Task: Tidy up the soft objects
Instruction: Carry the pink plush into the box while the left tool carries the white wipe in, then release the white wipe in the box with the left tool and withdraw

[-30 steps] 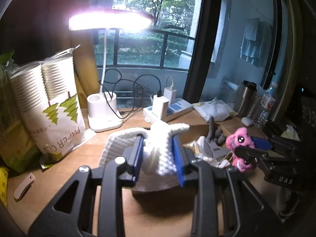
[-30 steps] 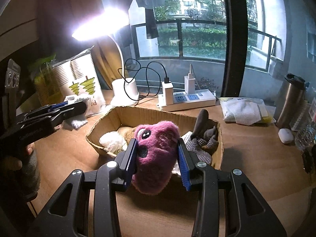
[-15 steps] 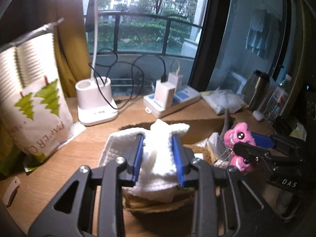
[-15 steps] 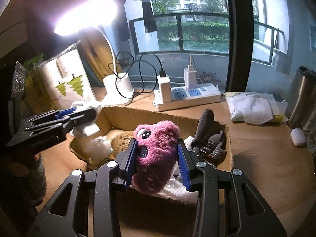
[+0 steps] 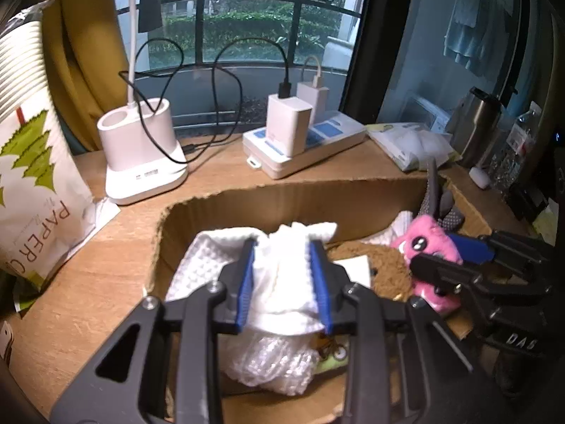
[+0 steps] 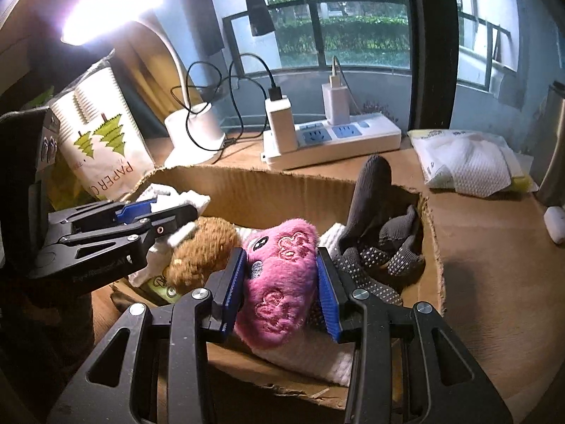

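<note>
My left gripper (image 5: 283,282) is shut on a white waffle cloth (image 5: 282,275) and holds it over the left end of the cardboard box (image 5: 282,194). My right gripper (image 6: 280,289) is shut on a pink plush toy (image 6: 282,282) over the box's middle (image 6: 268,187). The pink toy (image 5: 429,247) and right gripper also show at the right of the left wrist view. In the box lie a brown plush (image 6: 201,251), grey dotted socks (image 6: 381,247) and white bubble wrap (image 5: 272,360).
Behind the box stand a white power strip with chargers (image 6: 332,137), a white lamp base (image 5: 141,155) with cables, and a pack of paper cups (image 5: 31,183) at the left. A tissue pack (image 6: 466,162) and a steel flask (image 5: 476,123) are at the right.
Both grippers have moved forward and down over the box with their loads still held. The white cloth and the pink toy now hang inside the box's rim.
</note>
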### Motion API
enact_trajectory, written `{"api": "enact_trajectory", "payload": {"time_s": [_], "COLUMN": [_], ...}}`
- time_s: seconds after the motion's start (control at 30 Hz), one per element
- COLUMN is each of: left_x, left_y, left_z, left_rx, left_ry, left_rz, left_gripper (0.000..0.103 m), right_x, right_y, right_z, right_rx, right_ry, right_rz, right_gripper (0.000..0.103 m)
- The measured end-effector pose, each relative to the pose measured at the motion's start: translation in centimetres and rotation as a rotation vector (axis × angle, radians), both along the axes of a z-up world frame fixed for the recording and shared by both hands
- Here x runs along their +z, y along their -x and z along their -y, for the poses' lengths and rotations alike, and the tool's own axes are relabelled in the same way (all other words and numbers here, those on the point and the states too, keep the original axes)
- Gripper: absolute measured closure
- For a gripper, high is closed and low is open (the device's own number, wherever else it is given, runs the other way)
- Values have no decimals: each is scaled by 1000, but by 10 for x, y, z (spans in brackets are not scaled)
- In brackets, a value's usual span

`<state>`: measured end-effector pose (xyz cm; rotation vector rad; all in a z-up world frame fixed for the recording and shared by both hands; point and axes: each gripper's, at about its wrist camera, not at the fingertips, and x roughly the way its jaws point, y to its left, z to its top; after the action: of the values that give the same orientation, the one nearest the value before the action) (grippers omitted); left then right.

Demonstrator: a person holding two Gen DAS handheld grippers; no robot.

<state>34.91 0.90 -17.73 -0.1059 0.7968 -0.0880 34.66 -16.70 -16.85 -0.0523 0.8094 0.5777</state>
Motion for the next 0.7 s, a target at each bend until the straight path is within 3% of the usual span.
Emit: {"api": "enact_trajectory", "payload": {"time_s": [0.23,0.33,0.4,0.5,0.7], "left_x": [2,10,15,19,30], "left_y": [-1,5,8,11,21], "left_z": [0,3,1,-3,-5], "left_rx": [2,-3,3,18,25], "left_ry": [14,15,32,34,41], "left_rz": [-19,2,14,19,45], "left_gripper": [60,46,29,27,23], "right_x": [-2,1,6,12,21], "right_y": [0,2,4,7,13], "right_z": [-2,-1,1,3,8], "right_rx": [-8,-19,-26,-35,-51], "right_ry": [19,23,27,26,29], "right_rz": [-13,-4,11,27,50], "right_gripper": [62,61,59,49,49]}}
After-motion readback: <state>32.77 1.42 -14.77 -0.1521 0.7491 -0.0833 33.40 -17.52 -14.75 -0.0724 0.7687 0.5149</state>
